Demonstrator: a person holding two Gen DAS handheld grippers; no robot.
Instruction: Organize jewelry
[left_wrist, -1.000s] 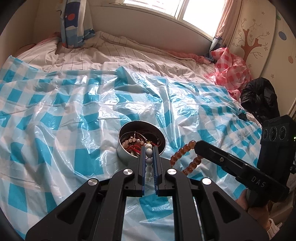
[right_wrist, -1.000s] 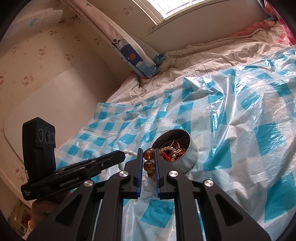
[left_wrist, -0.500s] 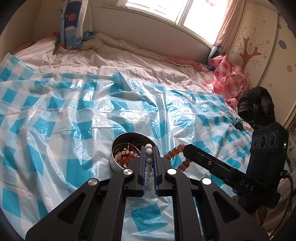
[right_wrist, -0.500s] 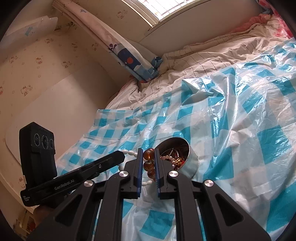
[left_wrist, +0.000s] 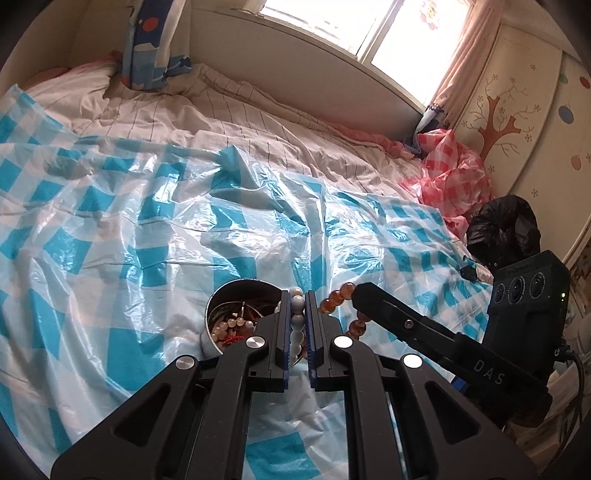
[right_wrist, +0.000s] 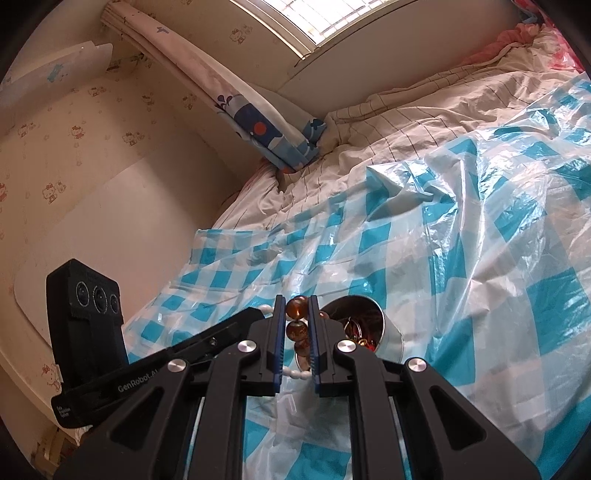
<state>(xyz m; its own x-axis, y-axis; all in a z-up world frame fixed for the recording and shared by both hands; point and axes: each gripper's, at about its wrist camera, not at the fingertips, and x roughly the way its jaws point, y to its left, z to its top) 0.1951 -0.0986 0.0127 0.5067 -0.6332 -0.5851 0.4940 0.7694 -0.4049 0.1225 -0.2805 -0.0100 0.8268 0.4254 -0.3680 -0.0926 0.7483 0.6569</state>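
Note:
A round metal tin (left_wrist: 221, 295) full of mixed jewelry sits on the blue-checked plastic sheet (left_wrist: 147, 229); it also shows in the right wrist view (right_wrist: 373, 314). My left gripper (left_wrist: 297, 310) is shut on a white bead bracelet (left_wrist: 296, 325), held above the tin's right rim. My right gripper (right_wrist: 297, 317) is shut on an amber bead bracelet (right_wrist: 295, 330), held just left of the tin. The amber bracelet (left_wrist: 338, 297) hangs from the right gripper in the left wrist view. The white beads (right_wrist: 295, 373) show below the right gripper.
The plastic sheet covers a striped bed quilt (left_wrist: 240, 122). A blue cartoon pillow (right_wrist: 266, 125) leans at the headboard corner. A red-checked plastic bag (left_wrist: 450, 177) and a black bag (left_wrist: 506, 229) lie at the bed's right edge by the wardrobe.
Both grippers have risen and pulled back from the tin, each still holding its bracelet. The tin now sits lower and smaller in both views.

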